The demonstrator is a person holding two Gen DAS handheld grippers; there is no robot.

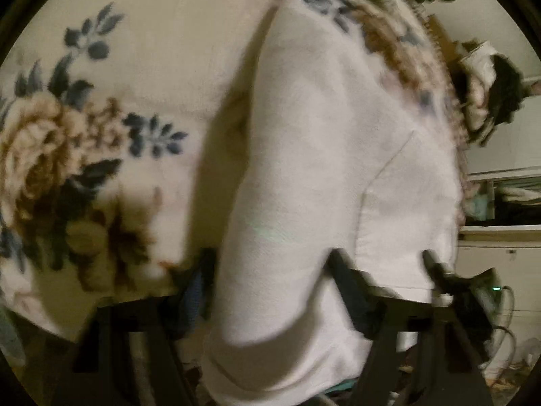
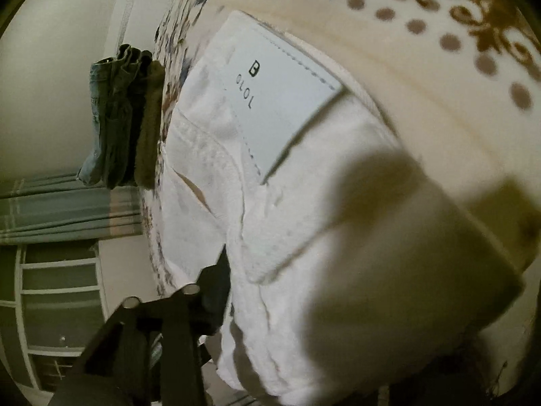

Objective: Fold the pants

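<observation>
Pants point(image 2: 304, 237) label point(image 2: 284, 101) only in right wrist view.

A floral blanket point(image 1: 101, 142) is lying spread out — folded jeans point(image 2: 118, 118) are sitting stacked near curtains point(image 2: 67, 209) and shelves point(image 2: 57, 291).

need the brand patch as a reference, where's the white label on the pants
In the right wrist view the white label sits upper centre on the white pants, beside the waistband edge, with the floral blanket just beyond it.
</observation>
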